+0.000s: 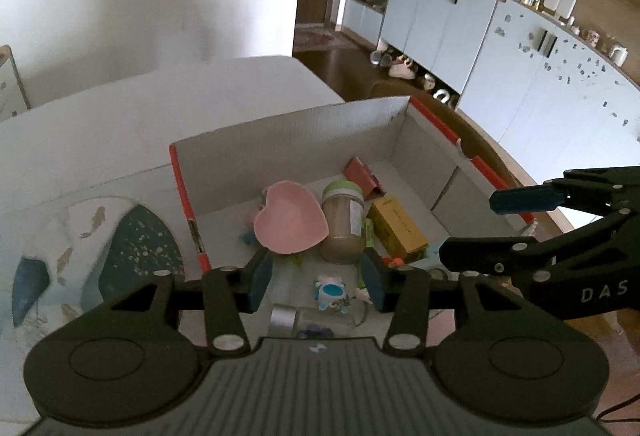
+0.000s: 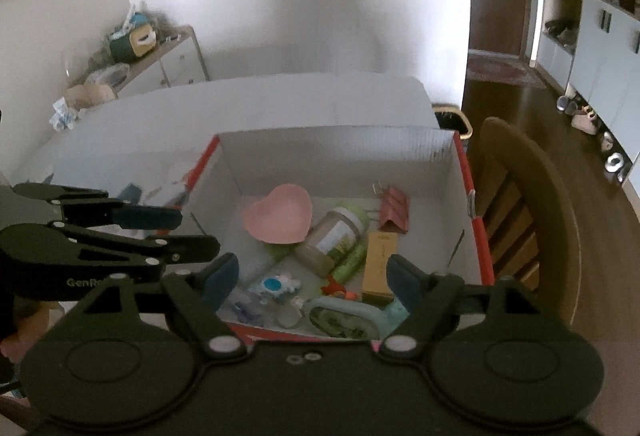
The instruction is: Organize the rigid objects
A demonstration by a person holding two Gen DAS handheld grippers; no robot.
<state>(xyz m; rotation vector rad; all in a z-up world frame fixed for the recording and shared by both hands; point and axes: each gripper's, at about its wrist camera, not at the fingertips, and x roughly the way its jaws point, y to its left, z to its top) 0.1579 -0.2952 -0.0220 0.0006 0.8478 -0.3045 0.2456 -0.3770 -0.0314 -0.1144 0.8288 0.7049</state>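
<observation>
A white cardboard box (image 1: 280,132) (image 2: 340,156) with red edges stands open on the table and holds several things. Inside lie a pink heart-shaped bowl (image 1: 290,222) (image 2: 280,214), a jar with a green lid (image 1: 343,224) (image 2: 332,236) on its side, a yellow carton (image 1: 396,230) (image 2: 380,264), a red clip (image 1: 364,176) (image 2: 394,210) and a blue-and-white toy (image 1: 332,292) (image 2: 276,286). My left gripper (image 1: 316,278) (image 2: 196,232) hovers open above the box's near left part, holding nothing. My right gripper (image 2: 312,278) (image 1: 472,226) hangs open over the near right edge, also empty.
A patterned mat (image 1: 100,256) lies on the white table left of the box. A wooden chair (image 2: 528,220) stands right of the box. Pale blue cabinets (image 1: 520,48) line the far wall, with shoes on the floor below. A small glass bottle (image 1: 296,320) lies near the box's front.
</observation>
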